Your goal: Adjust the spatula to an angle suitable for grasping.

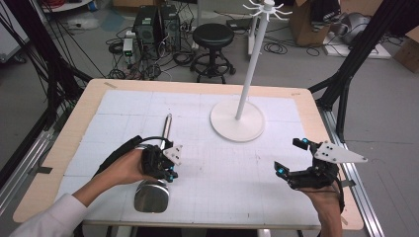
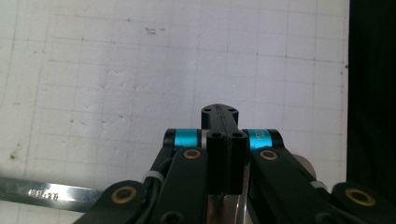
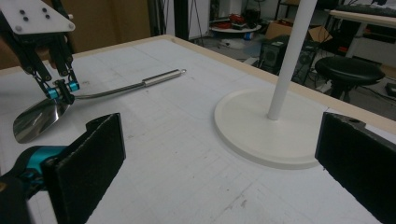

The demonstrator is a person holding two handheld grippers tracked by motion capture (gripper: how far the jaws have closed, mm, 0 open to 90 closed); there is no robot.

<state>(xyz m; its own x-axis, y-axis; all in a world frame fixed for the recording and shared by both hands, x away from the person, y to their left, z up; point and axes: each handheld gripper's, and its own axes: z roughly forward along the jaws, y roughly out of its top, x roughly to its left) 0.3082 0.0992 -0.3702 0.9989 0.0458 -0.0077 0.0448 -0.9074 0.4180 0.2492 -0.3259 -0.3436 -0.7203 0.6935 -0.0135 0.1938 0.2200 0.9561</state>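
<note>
Steel spatula (image 1: 154, 170), one only, lies on white gridded mat (image 1: 123, 106) at our 7 o'clock; blade toward us, handle running to 12 o'clock, long axis near-far across table. Our left gripper (image 1: 168, 170) sits over spatula's neck, jaws pinched together on it just above blade. Our right gripper (image 1: 290, 157) at 4 o'clock, well apart from spatula, jaws spread wide, nothing between them. One white stand (image 1: 237, 121) at 1 o'clock. We count two grippers.
</note>
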